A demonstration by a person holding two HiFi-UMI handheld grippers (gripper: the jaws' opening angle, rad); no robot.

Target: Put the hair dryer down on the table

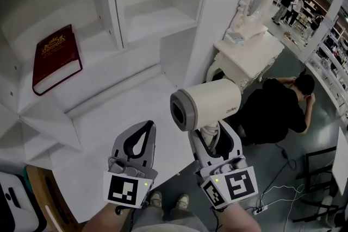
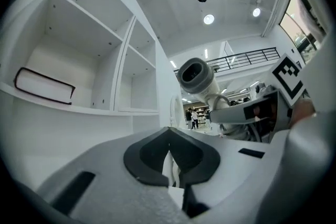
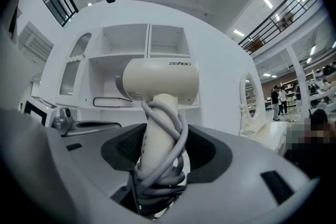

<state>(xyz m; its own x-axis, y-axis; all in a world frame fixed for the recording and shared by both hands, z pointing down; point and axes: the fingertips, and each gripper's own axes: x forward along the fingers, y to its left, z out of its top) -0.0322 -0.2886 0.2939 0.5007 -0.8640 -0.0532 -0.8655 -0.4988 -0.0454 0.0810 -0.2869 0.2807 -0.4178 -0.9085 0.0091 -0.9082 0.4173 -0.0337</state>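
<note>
A cream hair dryer [image 1: 209, 103] stands upright in my right gripper [image 1: 211, 136], its grey nozzle end facing left. The jaws are shut on its handle, which has the grey cord wound round it [image 3: 160, 165]. It hangs in the air by the front right corner of the white table [image 1: 125, 117]. My left gripper [image 1: 142, 130] is beside it on the left, over the table's front edge, its jaws shut with nothing between them. From the left gripper view the hair dryer [image 2: 197, 75] shows up and to the right.
A dark red book [image 1: 56, 58] lies on a shelf of the white unit at the back left. A white vanity with an oval mirror [image 1: 250, 46] stands to the right. A person in black [image 1: 277, 108] crouches on the floor beyond it, near cables [image 1: 261, 208].
</note>
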